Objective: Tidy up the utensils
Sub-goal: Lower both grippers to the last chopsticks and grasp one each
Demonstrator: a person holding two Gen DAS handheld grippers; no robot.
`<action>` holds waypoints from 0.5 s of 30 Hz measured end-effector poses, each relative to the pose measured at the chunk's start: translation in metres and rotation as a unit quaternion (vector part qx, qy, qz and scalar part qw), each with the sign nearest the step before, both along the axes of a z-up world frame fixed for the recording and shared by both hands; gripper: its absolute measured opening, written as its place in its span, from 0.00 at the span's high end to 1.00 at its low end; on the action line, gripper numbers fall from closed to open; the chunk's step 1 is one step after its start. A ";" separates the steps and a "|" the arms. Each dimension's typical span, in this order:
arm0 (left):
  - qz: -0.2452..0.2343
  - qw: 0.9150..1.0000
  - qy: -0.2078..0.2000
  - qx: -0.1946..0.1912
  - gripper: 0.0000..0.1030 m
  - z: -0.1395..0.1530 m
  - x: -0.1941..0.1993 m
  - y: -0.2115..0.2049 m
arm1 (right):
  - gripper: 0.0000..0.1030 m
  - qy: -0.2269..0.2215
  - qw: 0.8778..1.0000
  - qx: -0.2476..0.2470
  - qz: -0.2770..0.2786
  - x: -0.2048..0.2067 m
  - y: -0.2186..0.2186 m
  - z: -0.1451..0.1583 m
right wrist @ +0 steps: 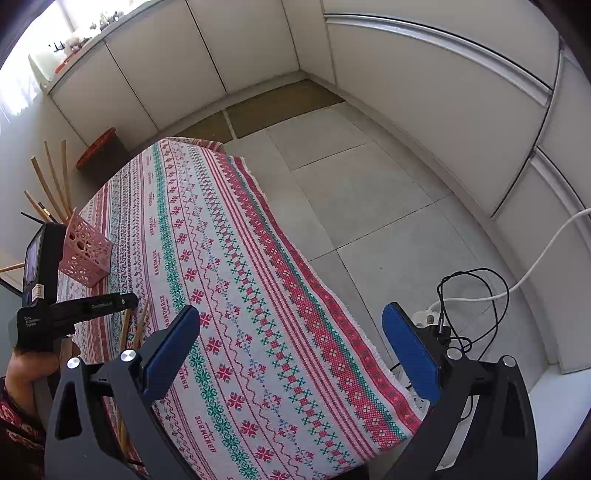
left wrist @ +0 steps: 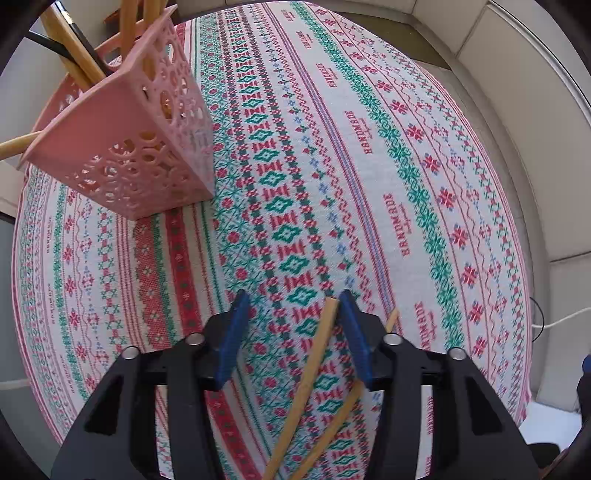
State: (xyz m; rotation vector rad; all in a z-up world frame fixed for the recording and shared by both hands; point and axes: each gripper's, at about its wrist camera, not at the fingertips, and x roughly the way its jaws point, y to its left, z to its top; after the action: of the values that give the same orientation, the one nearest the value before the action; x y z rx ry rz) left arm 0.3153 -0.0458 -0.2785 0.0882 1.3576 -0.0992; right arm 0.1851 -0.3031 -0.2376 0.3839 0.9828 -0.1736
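You hold the left gripper point(left wrist: 293, 306) nose-down over the patterned tablecloth point(left wrist: 369, 192), straddling the upper end of one wooden chopstick point(left wrist: 306, 384); a second chopstick point(left wrist: 334, 421) lies crossed just to its right, its far end passing beneath the right blue pad. The jaws are part-open: the near stick's tip sits just beside the right pad point(left wrist: 354, 332), possibly touching it, while the left pad stands clear, so nothing is gripped yet. Judged reason for the steep pose: thin sticks lying flat on cloth need the pads to come down on either side. Both sticks are pale, slender, square-cut at the end and lie at the near edge of the table. The pink perforated basket point(left wrist: 125, 147) stands at the far left, already holding several upright chopsticks point(left wrist: 129, 22) that lean out over its rim, and is the likely destination. Your right gripper point(right wrist: 291, 332) waits with its jaws wide apart and nothing between them, over the table's right edge, well clear of the work.
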 end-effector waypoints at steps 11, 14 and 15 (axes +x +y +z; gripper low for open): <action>-0.019 0.999 -0.016 -0.048 0.94 0.019 -0.043 0.056 | 0.07 0.000 0.998 0.006 0.055 0.022 0.058 0.005; -0.019 0.997 -0.042 -0.062 0.94 0.044 -0.060 0.077 | 0.07 0.007 0.998 0.018 0.066 0.040 0.082 0.003; -0.020 0.996 -0.052 -0.069 0.94 0.054 -0.068 0.085 | 0.07 0.014 0.997 0.023 0.072 0.048 0.092 0.002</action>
State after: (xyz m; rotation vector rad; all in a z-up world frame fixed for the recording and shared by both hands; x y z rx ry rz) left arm 0.2478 0.0388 -0.2247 0.0044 1.2411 -0.2175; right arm 0.2327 -0.2107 -0.2359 0.3512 1.0393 -0.0257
